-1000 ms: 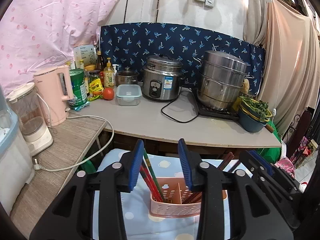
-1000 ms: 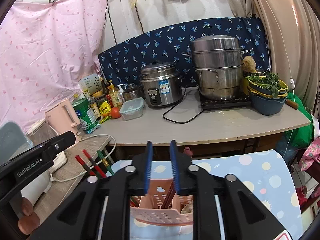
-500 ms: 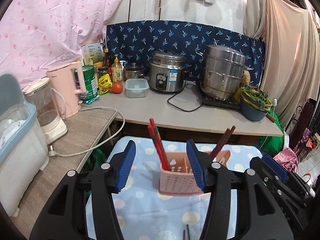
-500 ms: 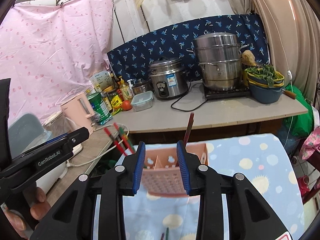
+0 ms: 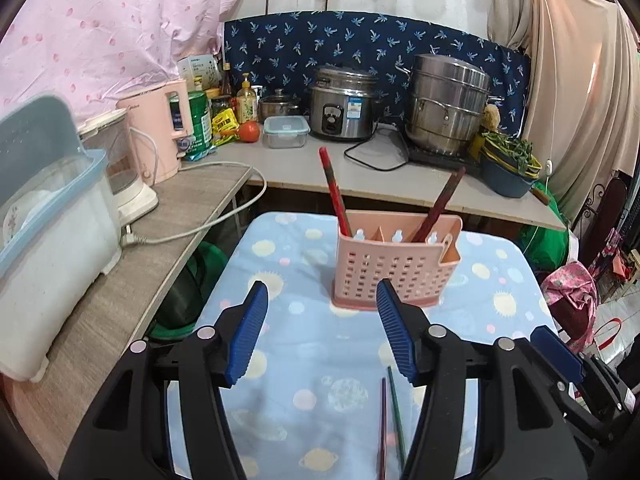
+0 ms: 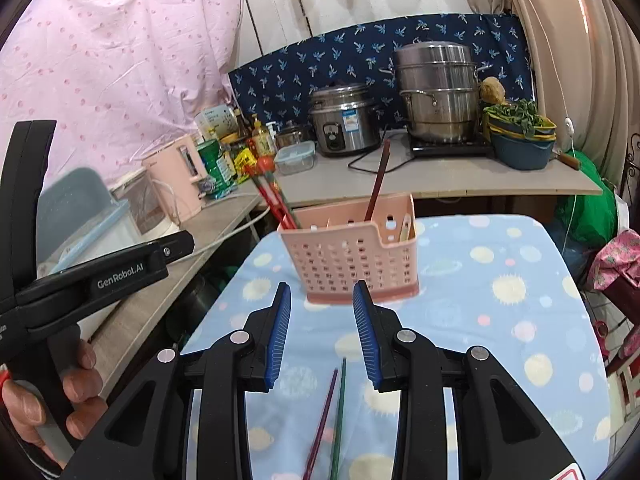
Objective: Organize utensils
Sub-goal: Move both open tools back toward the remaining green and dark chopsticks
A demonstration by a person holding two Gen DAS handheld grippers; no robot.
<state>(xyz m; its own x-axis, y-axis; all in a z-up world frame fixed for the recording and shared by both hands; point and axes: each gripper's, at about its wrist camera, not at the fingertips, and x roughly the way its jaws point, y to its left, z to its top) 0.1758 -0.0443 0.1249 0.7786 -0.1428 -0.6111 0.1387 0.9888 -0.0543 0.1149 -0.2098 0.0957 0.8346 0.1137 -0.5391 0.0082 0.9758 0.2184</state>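
While we inspect this moment, we record the following.
Holder: the pink utensil holder (image 5: 394, 268) stands upright on the spotted blue cloth (image 5: 304, 344), farther from both cameras than a second ago, when it filled the space just behind the fingers.
Contents: red chopsticks (image 5: 334, 196) lean in its left compartment, a dark brown pair (image 5: 438, 208) in a right one.
Loose pieces: a purple chopstick (image 6: 320, 424) and a green chopstick (image 6: 339, 412) lie side by side on the cloth, near the fingers; neither showed a second ago.
Left gripper (image 5: 320, 332): jaws spread and opening, wider than before, nothing between them.
Right gripper (image 6: 322, 332): jaws apart, slightly wider than a second ago, empty, the loose pair lying below the gap.
Change: both grippers have drawn back from the holder.
Meaning: we judge two deposits finished and the loose pair next to collect.
Person: a hand (image 6: 52, 396) grips the left tool's handle.
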